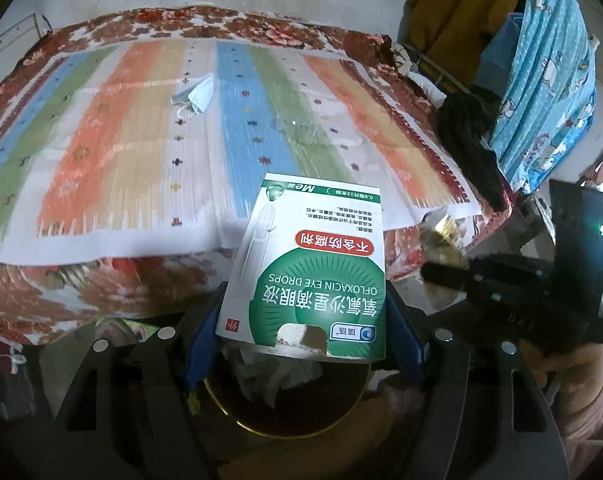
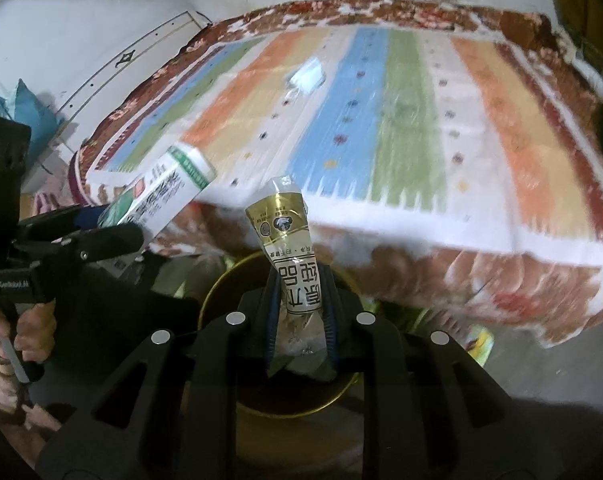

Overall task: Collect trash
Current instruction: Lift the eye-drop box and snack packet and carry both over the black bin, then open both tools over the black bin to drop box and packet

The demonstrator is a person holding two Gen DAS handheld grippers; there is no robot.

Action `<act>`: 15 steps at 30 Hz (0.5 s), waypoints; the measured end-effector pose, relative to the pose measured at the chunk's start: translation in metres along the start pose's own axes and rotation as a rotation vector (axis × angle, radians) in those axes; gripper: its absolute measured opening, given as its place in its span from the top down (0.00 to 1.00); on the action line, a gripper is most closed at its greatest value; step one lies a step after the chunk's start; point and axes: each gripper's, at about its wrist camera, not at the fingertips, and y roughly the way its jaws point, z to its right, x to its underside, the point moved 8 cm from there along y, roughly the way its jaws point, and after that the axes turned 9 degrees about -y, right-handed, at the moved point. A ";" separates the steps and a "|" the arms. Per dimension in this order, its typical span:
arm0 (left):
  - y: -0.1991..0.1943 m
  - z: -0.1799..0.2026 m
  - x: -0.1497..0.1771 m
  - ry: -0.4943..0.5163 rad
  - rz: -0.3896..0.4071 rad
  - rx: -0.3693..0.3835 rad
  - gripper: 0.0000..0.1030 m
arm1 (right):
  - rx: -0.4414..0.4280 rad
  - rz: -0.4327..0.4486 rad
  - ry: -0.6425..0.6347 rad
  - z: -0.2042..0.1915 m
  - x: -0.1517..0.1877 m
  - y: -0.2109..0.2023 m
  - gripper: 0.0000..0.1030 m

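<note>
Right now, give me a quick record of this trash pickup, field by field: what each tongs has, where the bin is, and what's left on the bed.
left tongs: shut on eye drops box, green and white, torn at one edge
right tongs: shut on gold wrapper, crumpled, pointing up
bin: gold-rimmed, below both tongs, beside the bed, crumpled paper already inside
bed mat: striped, over a floral blanket
left on bed: face mask far back; clear plastic piece on the green stripe
</note>
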 end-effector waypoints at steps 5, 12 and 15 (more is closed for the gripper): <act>-0.001 -0.003 0.019 -0.031 -0.020 0.026 0.30 | -0.061 -0.022 0.065 -0.010 0.027 0.008 0.82; -0.002 -0.011 0.044 -0.102 -0.039 0.050 0.30 | -0.095 -0.049 0.126 -0.018 0.050 0.016 0.82; 0.000 -0.012 0.052 -0.124 -0.047 0.062 0.30 | -0.099 -0.060 0.131 -0.023 0.057 0.021 0.82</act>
